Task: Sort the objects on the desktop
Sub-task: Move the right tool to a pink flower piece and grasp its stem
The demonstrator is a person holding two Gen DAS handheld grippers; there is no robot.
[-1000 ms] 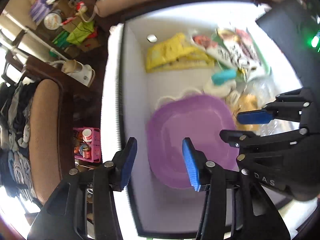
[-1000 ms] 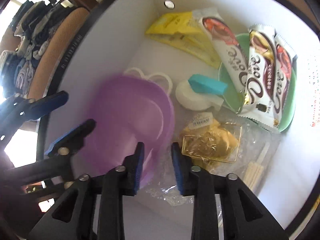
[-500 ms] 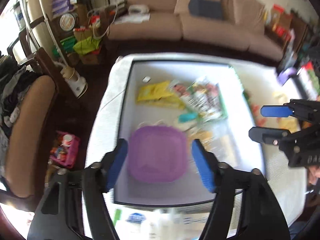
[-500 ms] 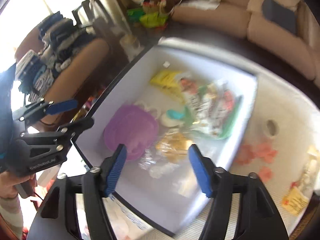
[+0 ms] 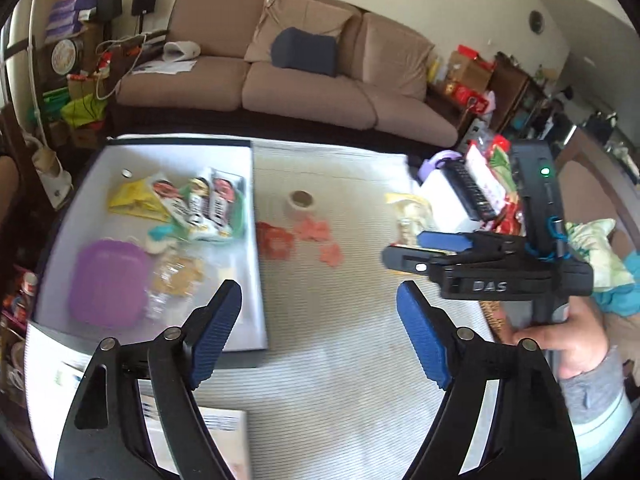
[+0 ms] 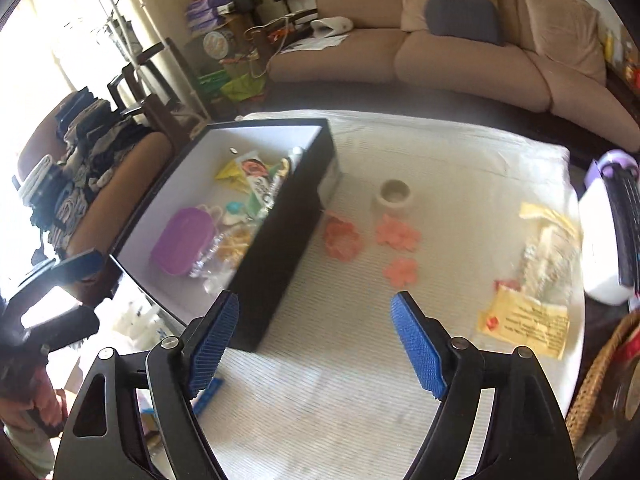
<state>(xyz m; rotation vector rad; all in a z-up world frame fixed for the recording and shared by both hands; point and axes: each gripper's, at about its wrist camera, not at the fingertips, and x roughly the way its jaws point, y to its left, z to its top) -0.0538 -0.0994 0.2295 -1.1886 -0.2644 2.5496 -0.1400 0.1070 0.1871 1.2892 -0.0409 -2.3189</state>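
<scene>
Both grippers, left gripper (image 5: 318,334) and right gripper (image 6: 314,344), hang empty above the white ribbed tablecloth (image 6: 340,392), jaws opening with nothing between them.

Left of and beyond both sits the black white-lined storage box (image 6: 280,216), already holding one purple plastic lid (image 5: 106,282), one yellow packet (image 5: 130,196), several chocolate-bar wrappers (image 5: 204,200) and one clear bag of golden snacks (image 5: 176,276). Ahead, unsorted: one yellow paper slip (image 6: 526,324), one clear long packet (image 6: 548,248), one cream tape roll (image 6: 394,194), three pink paper flowers (image 6: 398,234). Sorting looks roughly half done.
</scene>
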